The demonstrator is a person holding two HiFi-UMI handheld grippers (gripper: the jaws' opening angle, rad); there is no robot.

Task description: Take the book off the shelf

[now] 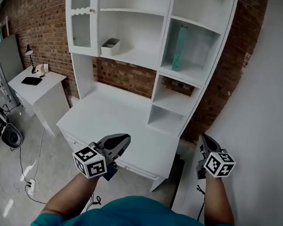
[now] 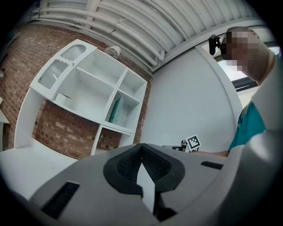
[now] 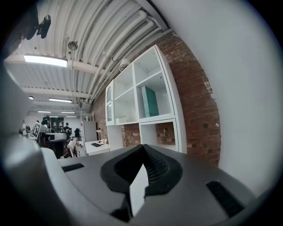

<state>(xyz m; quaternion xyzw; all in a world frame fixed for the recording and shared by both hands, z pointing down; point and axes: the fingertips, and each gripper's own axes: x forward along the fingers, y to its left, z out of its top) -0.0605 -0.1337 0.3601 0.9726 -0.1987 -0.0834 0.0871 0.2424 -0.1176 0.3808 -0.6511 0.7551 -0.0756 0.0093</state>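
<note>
The book (image 1: 179, 47) stands upright in the right-hand column of the shelf unit (image 1: 163, 53), in the compartment above the two small open cubbies, close to that compartment's left wall. Both grippers are held low in front of the counter (image 1: 116, 117), well apart from the book. The left gripper (image 1: 122, 140) has its jaws clenched with nothing between them. The right gripper (image 1: 205, 139) is likewise clenched and empty, as its own view confirms. The task is judged to be at the approach stage: no contact with the book has been made.

Hazards from this position:

- If the jaws are not released before they reach the compartment, the closed tips will push the book instead of straddling it. It may then tip over or slide toward the back panel.
- The book stands near the compartment's left wall, so a jaw may have little room to enter on that side. A jaw that strikes the wall will deflect the grasp.
- A pinch on the top corner alone is likely to let the book pivot and slip as it is drawn out.
- The right gripper is just beside the white wall (image 1: 276, 97), so a wide swing could graze it.
- The white tray (image 1: 110, 47) in the neighbouring compartment lies clear of the expected path.
</note>
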